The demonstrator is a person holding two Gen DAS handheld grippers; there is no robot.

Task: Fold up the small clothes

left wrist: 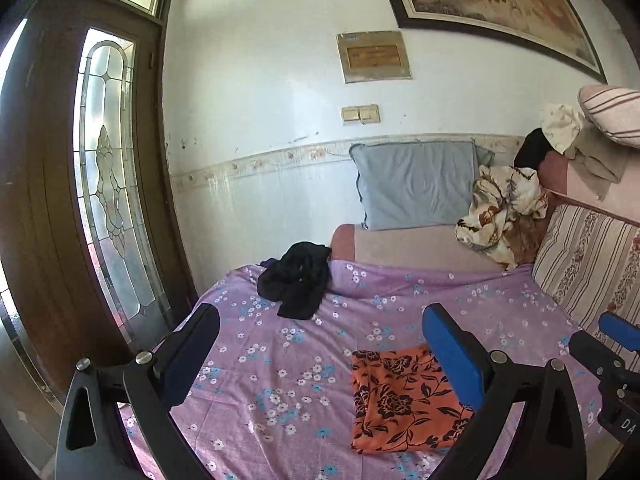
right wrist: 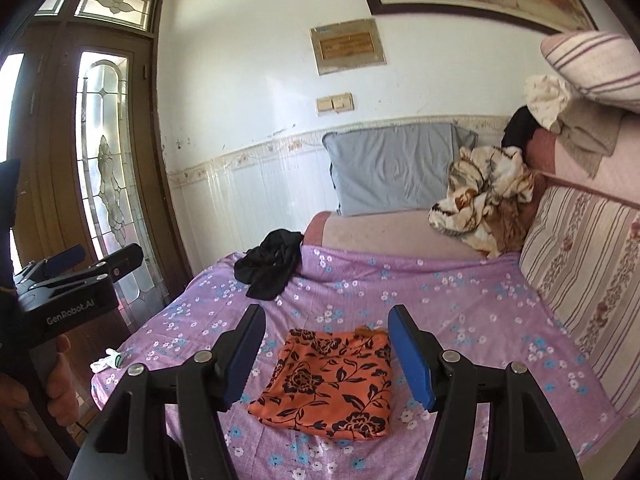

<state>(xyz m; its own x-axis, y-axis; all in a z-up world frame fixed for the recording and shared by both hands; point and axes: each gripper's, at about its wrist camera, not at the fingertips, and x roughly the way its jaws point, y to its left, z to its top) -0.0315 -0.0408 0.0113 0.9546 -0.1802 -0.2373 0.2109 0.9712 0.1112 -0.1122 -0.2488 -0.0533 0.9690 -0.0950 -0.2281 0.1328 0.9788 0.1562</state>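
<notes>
Right gripper (right wrist: pixel 326 354), jaws open and empty, is nearer the folded orange floral garment (right wrist: pixel 328 384) at 12 o'clock; black garment (right wrist: pixel 270 270) lies beyond at 11 o'clock.

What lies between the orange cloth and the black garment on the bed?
Only bare floral sheet separates the orange cloth from the black garment, clearest in the right wrist view.

Framed painting (left wrist: pixel 492 4) cut by top edge; wall plaque (right wrist: pixel 349 45) text too small to read.

Black gripper (right wrist: pixel 324 352) frames, blue pads (right wrist: pixel 412 360), silver pivot screws; white "GenRobot.AI" lettering; bare-skinned hand (right wrist: pixel 36 396).
</notes>
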